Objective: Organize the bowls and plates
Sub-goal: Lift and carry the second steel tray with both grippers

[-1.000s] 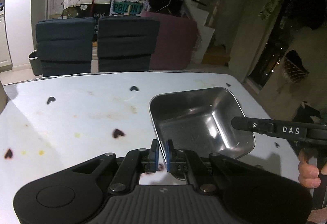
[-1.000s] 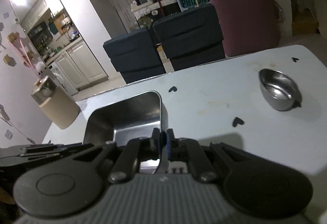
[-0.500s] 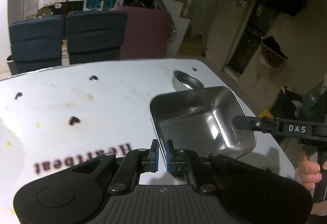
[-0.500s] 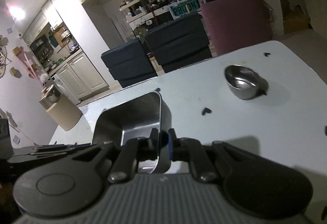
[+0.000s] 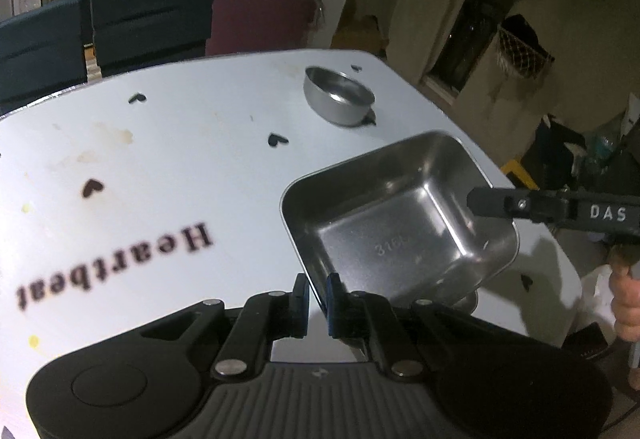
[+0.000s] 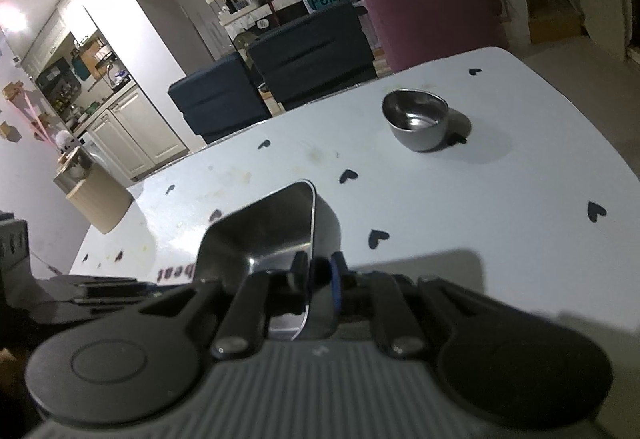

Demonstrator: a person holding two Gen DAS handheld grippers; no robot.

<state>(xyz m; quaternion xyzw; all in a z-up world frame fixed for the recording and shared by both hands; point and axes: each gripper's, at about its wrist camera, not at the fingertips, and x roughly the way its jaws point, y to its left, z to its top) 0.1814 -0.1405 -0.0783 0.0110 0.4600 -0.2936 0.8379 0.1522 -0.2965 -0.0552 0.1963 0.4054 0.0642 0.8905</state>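
A square steel tray hangs low over the white table, near its right edge. My left gripper has the tray's near rim between its pads, and its jaws are opening slightly. The right gripper's finger, marked DAS, reaches over the tray's far right side. In the right wrist view the tray has its wall between the pads of my right gripper, whose jaws stand a little apart around it. A small round steel bowl stands alone further back on the table.
The table bears black heart marks, stains and the word "Heartbeat". Its right edge runs close past the tray. A person's hand grips the right tool. Dark chairs stand behind the table, and a tan bin to the left.
Both grippers carried the tray across the table toward the round bowl and lower. The bowl came into the left wrist view. The right jaws widened around the tray wall.
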